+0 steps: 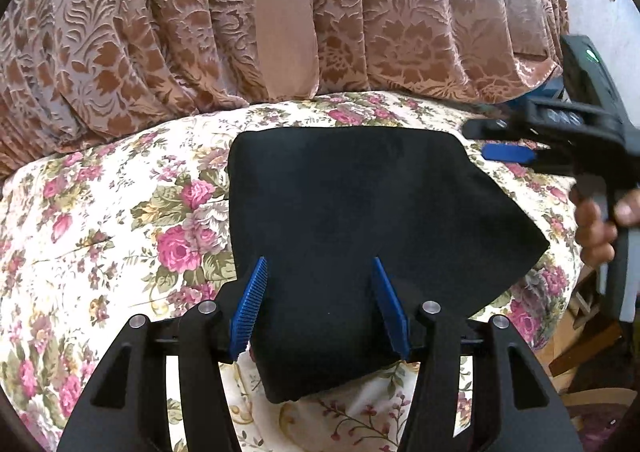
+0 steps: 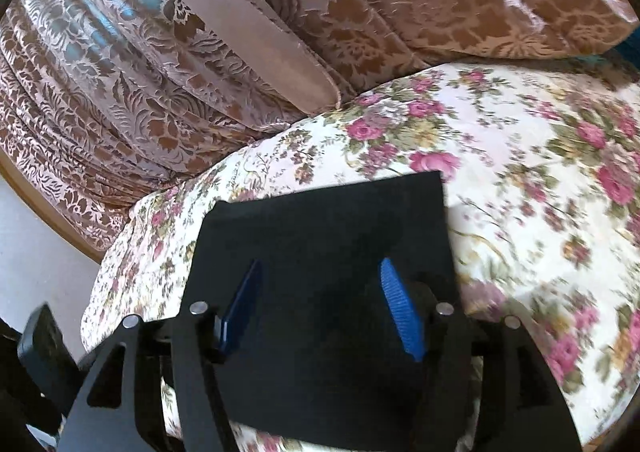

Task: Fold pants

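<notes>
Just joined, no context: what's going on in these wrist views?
A person is folding black pants on a floral bedspread with a handheld gripper in each hand. The pants already lie as a compact folded bundle. Both the left gripper and the right gripper hang over it with jaws apart, gripping nothing. A brown patterned curtain hangs behind.

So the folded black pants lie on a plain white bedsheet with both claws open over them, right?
Not quite: the bedsheet is floral, printed with pink roses, not plain white, as both wrist views show. The rest holds: the folded black pants lie on it, and the left claw and right claw are open over them.
</notes>
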The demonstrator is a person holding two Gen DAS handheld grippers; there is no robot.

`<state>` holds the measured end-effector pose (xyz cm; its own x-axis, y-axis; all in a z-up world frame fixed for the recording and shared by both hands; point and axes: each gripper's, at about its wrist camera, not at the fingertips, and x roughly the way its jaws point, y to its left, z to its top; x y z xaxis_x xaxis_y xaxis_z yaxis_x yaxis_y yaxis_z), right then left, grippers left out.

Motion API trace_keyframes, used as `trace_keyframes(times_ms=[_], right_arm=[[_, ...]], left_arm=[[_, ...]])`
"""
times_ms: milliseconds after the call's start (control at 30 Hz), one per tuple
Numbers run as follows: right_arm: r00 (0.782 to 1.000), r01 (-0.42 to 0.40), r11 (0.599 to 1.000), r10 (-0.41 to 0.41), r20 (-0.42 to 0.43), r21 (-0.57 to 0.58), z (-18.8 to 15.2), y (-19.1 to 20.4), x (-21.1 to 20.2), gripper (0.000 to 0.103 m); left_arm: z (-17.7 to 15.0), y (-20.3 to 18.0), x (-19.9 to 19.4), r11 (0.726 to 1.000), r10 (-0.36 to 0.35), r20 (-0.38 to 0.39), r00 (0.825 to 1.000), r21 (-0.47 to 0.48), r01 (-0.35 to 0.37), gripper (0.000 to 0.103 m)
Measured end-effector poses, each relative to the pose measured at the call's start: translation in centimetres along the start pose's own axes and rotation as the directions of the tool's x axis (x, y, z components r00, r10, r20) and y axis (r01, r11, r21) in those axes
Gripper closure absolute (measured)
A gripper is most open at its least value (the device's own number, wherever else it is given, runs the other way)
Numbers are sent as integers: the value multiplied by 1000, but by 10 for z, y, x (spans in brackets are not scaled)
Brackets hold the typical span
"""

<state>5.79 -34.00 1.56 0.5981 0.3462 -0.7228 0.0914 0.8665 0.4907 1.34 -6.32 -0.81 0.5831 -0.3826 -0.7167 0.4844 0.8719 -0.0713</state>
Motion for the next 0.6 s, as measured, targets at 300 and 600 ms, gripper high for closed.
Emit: trace_keyframes(times_ms=[300, 600], right_arm=[[998, 56, 997, -56, -14, 43, 15, -14, 29, 41], [993, 109, 992, -106, -52, 64, 20, -30, 49, 41]], left_arm=[[-3, 0, 7, 1000, 20, -15, 1000, 2, -20, 50], [-7, -2, 12, 1000, 23, -31, 999, -1, -23, 39]])
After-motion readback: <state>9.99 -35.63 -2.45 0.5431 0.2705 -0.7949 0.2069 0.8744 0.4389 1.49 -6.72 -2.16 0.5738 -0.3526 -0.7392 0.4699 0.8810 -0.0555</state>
